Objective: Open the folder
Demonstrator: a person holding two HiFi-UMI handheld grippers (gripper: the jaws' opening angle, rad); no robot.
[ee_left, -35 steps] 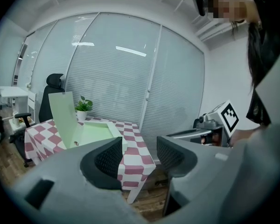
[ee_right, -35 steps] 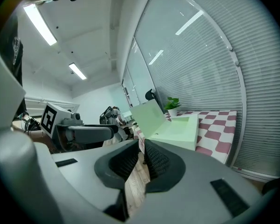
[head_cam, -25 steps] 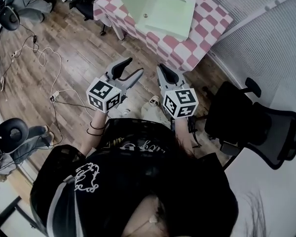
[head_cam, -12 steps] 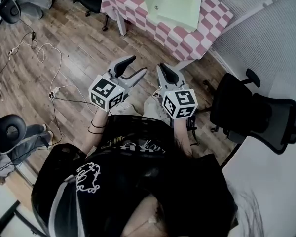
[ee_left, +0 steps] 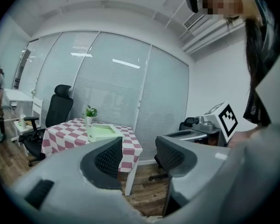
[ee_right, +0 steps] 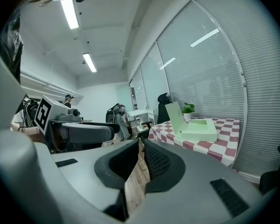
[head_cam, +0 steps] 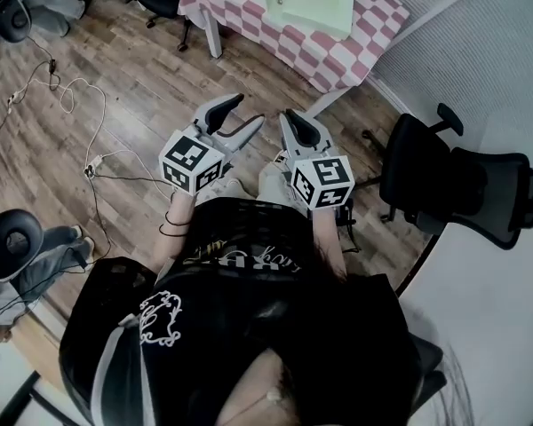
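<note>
Left tongs (head_cam: 238,116), right tongs (head_cam: 290,121) away from open pale-green folder (head_cam: 318,0)

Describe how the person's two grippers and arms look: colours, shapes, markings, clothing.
The left gripper and right gripper are grey curved two-jaw tools with dark ribbed pads. Each carries a white cube with black square markers. Black bands ring the left wrist; the top is black with white print.
</note>
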